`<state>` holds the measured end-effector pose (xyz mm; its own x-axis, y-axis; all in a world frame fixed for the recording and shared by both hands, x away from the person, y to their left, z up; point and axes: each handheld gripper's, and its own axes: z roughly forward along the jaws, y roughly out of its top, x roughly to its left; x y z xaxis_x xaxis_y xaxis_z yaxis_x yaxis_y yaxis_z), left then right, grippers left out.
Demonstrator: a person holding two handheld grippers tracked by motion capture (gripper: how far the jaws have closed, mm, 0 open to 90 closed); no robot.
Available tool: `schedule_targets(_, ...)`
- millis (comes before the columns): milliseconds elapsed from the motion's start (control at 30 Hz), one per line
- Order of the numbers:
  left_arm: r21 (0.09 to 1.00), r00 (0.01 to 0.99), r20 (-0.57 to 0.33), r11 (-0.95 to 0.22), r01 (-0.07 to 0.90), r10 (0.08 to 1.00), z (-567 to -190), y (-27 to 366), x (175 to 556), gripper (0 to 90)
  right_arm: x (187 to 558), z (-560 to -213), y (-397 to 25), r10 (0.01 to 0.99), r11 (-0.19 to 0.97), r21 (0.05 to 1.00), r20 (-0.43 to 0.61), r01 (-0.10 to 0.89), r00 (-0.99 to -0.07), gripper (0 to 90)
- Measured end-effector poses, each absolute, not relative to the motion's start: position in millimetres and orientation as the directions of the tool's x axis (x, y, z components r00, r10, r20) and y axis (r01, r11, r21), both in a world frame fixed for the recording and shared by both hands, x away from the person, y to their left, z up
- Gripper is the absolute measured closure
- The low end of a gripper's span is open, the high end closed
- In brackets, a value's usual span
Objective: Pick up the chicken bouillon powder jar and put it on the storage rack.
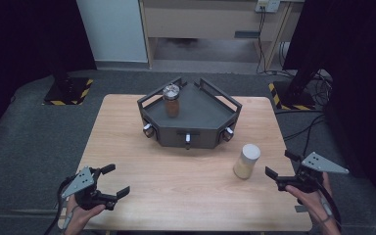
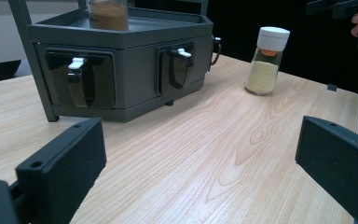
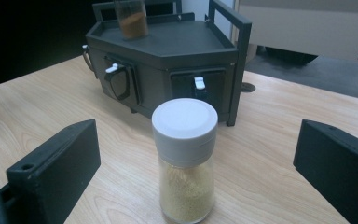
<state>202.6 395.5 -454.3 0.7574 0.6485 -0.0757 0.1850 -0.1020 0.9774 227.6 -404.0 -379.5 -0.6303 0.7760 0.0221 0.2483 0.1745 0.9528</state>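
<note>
A wooden bench [image 1: 127,142] carries a dark grey rack [image 1: 190,117] set toward its far middle, with three small drawer-like fronts bearing white handles along the side that faces the person. On the rack's flat top stands a jar of brown powder [image 1: 171,100] with a silvery lid, upright near the far left corner. Out on the bare wood, to the right of the rack and nearer the person, stands a jar of pale yellow granules [image 1: 246,161] with a white lid, also upright and well apart from the rack. The right gripper [image 1: 280,169] hangs at the bench's right edge, held in the person's hand, with its jaws spread wide and pointed toward that white-lidded jar; in the right gripper view the jar stands between the two jaws but nearer the camera's middle, touching neither of them, with the rack behind it. The left gripper [image 1: 115,181] sits low at the bench's near left corner, its jaws likewise spread wide with nothing between them; in the left gripper view they frame bare wood, the rack ahead to the left and the pale jar farther off to the right.
</note>
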Motion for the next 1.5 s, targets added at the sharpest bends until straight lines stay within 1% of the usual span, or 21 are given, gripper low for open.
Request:
schedule_targets(700,0.977,0.750,-0.075,-0.103,0.188,0.657,-453.7,395.5,201.6,1.1,266.3,-393.5,-375.3,0.748,0.212,0.937,0.028,0.279,-0.663,1.4)
schedule_targets(867,0.977,0.751,-0.074,-0.105,0.188,0.656,-453.5,395.3,201.7,1.1,276.9,-402.8,-371.6,0.752,0.189,0.935,0.058,0.299,-0.657,2.4)
schedule_targets(1067,0.976,0.751,-0.075,-0.104,0.189,0.656,-453.6,395.5,201.8,1.1,285.7,-409.6,-364.5,0.747,0.196,0.933,0.058,0.303,-0.662,3.9)
schedule_targets(1233,0.976,0.753,-0.074,-0.106,0.188,0.654,-453.4,395.6,202.0,1.1,292.9,-412.6,-359.6,0.739,0.213,0.928,0.051,0.304,-0.672,8.3)
schedule_targets(1300,0.976,0.753,-0.075,-0.106,0.189,0.654,-453.3,395.6,202.1,1.1,293.2,-413.4,-356.8,0.744,0.227,0.928,0.031,0.295,-0.668,10.9)
schedule_targets(1400,0.976,0.753,-0.076,-0.106,0.190,0.654,-453.3,395.8,202.2,1.1,297.4,-415.9,-356.9,0.746,0.223,0.925,0.041,0.308,-0.664,12.5)
schedule_targets(1467,0.976,0.753,-0.076,-0.107,0.191,0.654,-453.1,395.8,202.2,1.1,299.5,-417.7,-359.0,0.741,0.221,0.926,0.044,0.305,-0.670,18.7)
schedule_targets(1500,0.976,0.753,-0.075,-0.108,0.191,0.653,-453.0,395.7,202.3,1.1,298.2,-417.8,-358.3,0.745,0.231,0.927,0.027,0.295,-0.667,20.8)
